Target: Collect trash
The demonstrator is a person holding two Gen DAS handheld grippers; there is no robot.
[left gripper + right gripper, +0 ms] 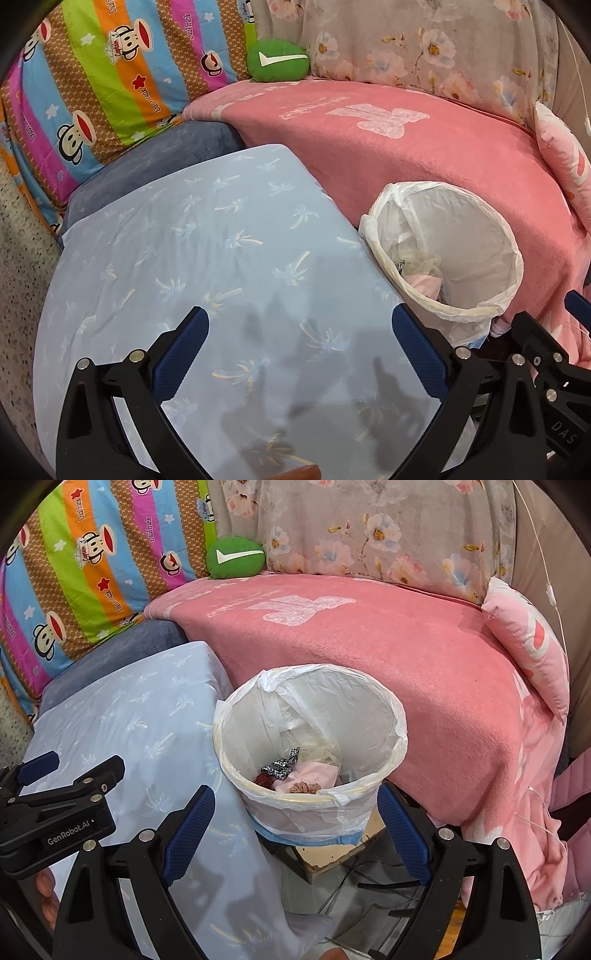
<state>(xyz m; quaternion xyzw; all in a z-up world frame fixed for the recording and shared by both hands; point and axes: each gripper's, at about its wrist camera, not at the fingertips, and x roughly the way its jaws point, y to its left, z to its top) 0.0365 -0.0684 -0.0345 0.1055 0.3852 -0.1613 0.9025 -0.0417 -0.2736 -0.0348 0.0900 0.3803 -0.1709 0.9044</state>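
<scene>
Trash (295, 775) lies at the bottom of a white-lined bin (388, 738): a pink cloth, a black-and-white scrap and some reddish pieces. I see the bin standing on a small wooden stand (332, 856), between a table under a pale blue cloth (207, 266) and a bed with a pink blanket (406, 657). My left gripper (301, 325) hangs over the blue cloth, jaws spread wide with nothing between them. My right gripper (297, 808) sits just in front of the bin, jaws also spread wide, one finger either side of its near wall without gripping it. A striped cartoon pillow (92, 92) and a green cushion (277, 61) lie beyond
</scene>
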